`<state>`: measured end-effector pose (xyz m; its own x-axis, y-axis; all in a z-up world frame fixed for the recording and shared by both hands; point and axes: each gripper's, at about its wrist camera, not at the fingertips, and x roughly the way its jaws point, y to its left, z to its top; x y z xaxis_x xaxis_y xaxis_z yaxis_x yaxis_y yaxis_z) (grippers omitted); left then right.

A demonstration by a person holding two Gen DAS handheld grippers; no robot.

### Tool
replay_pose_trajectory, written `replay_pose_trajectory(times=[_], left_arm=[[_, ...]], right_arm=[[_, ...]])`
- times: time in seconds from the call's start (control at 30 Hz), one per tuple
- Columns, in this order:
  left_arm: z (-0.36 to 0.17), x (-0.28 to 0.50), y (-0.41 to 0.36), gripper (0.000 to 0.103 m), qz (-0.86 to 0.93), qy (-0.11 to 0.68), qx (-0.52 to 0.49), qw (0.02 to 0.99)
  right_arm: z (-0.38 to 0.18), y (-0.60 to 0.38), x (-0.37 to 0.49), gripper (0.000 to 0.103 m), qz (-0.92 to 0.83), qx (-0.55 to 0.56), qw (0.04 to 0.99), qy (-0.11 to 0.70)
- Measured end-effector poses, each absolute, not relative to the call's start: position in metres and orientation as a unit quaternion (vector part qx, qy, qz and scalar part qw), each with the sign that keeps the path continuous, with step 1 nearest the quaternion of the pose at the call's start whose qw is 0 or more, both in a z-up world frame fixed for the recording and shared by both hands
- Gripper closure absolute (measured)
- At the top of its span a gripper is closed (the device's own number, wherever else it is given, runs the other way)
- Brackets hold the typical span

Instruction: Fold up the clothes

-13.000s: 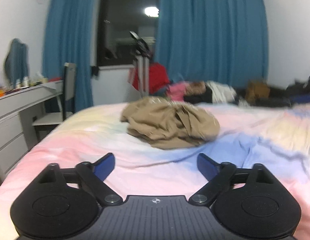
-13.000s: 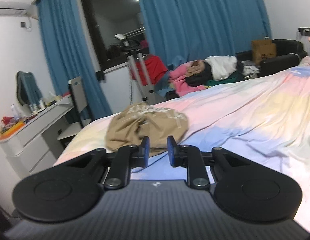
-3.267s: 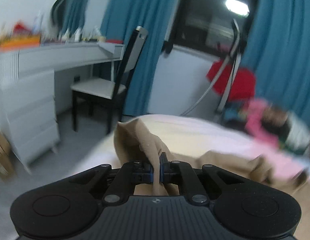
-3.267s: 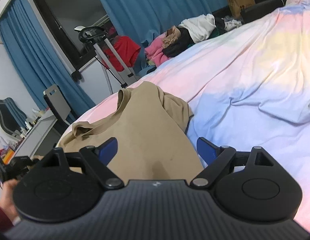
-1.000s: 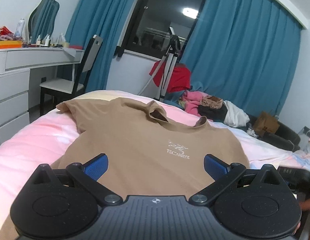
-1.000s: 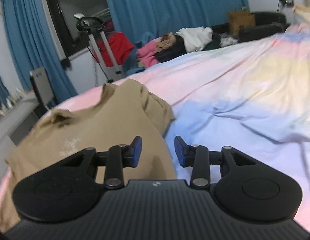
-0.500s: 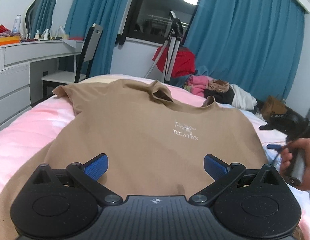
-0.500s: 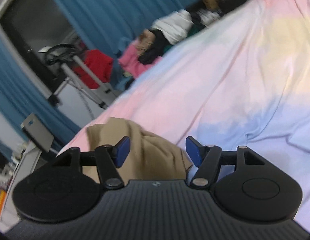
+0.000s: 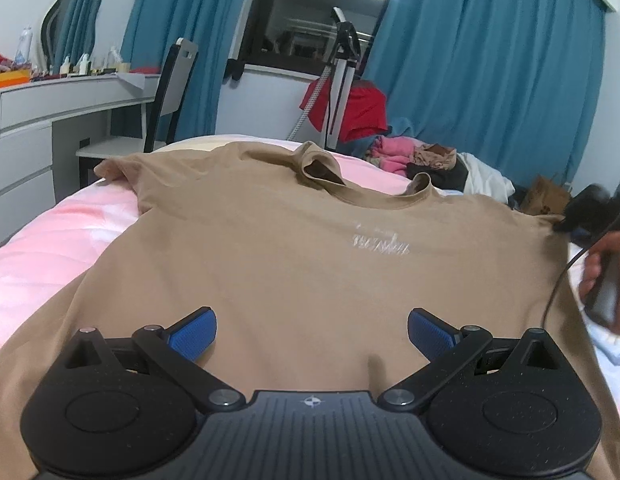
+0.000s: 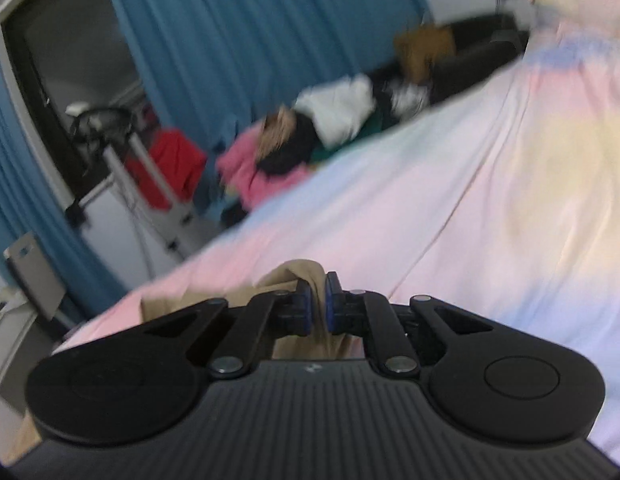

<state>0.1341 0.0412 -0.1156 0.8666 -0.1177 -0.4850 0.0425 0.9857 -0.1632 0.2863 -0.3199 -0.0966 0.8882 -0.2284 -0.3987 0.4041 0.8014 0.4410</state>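
A tan T-shirt point(image 9: 294, 256) lies spread face up on the pastel bed point(image 9: 42, 248), collar toward the window, white logo on its chest. My left gripper point(image 9: 311, 330) hovers open over the shirt's lower part, nothing between its fingers. At the shirt's right sleeve, a hand point(image 9: 601, 276) holds my right gripper point(image 9: 577, 222). In the blurred right wrist view my right gripper point(image 10: 317, 304) is shut on a bunched fold of the tan T-shirt point(image 10: 302, 274), over the bed point(image 10: 489, 220).
A white desk point(image 9: 38, 112) with bottles and a black chair point(image 9: 170, 92) stand left of the bed. A metal stand with a red garment point(image 9: 349, 108) and a heap of clothes point(image 9: 425, 160) sit beyond the bed, before blue curtains point(image 9: 485, 80).
My right gripper has gone from open to shut on the shirt's right sleeve. The left gripper stays open and has edged slightly closer over the shirt.
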Motion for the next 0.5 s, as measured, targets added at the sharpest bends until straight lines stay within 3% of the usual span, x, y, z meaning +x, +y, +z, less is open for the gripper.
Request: replay_pose_trajectory(times=[0.3,0.47,0.5], left_arm=[[-0.118,0.134,0.042,0.0,-0.046,0.254,-0.054,0.965],[-0.12,0.133,0.045,0.0,-0.045,0.259,-0.05,0.964],[-0.12,0.132,0.045,0.0,-0.044,0.26,-0.051,0.963]], right_arm=[[-0.105,-0.353,0.255,0.089,-0.189,0.235,0.943,0.142],[-0.128,-0.382,0.239,0.088,-0.14,0.325,0.921,0.166],[-0.134,-0.387,0.238,0.082,-0.136,0.344,0.913,0.172]])
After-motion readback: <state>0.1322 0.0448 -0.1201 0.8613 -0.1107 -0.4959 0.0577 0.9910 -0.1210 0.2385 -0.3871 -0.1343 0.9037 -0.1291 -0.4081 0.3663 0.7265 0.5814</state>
